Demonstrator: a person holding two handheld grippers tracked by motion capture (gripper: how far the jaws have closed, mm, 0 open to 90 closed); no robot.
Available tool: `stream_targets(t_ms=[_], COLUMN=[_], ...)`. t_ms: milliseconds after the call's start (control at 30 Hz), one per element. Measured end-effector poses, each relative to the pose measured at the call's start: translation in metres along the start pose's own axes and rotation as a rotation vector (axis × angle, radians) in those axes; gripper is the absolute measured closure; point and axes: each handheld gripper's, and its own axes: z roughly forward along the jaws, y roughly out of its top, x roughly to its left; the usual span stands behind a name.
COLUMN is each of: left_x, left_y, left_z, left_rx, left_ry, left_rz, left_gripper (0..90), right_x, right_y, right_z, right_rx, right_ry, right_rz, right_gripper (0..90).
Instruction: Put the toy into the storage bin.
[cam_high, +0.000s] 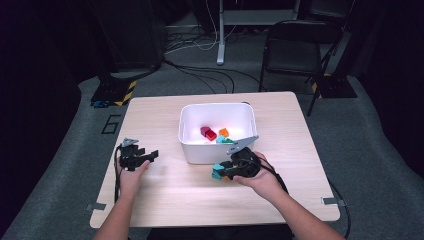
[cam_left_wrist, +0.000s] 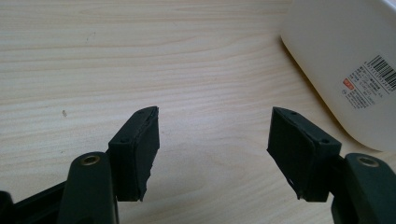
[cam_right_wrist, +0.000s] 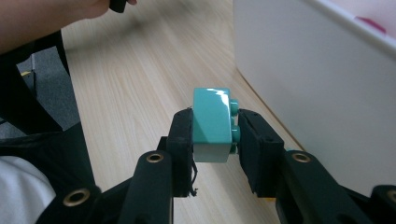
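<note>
Right claw (cam_right_wrist: 215, 135) pinched teal block (cam_right_wrist: 212, 123), held just above table (cam_high: 165, 195), near front right corner of white bin (cam_high: 190, 150). Left claw (cam_left_wrist: 212, 154) spread, empty, left of bin. Red, orange, teal blocks inside bin. Step likely transfer between bin and table; direction unclear. Next move needs deliberate placement, then release.

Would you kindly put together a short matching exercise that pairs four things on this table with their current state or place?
Things:
1. left tongs
2. right tongs
3. red block
4. white tub

States or places:
A. stands on the table between the two hands
B. open, nothing between the jaws
C. lies inside the tub
D. shut on a teal block

Pairs: 1-B, 2-D, 3-C, 4-A
</note>
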Motion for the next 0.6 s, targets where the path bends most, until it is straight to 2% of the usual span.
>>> stream_targets(t_ms=[367, 600], left_x=[0.001, 0.0], left_y=[0.0, 0.0], left_z=[0.0, 0.0], left_rx=[0.0, 0.0], left_ry=[-0.002, -0.002], left_rz=[0.002, 0.003], left_gripper=[33.6, 33.6], right_x=[-0.008, -0.021], right_y=[0.031, 0.046], right_z=[-0.029, -0.038], right_rx=[-0.052, -0.07], right_ry=[-0.01, -0.062], right_rz=[0.004, 0.006], right_gripper=[66.6, 66.6])
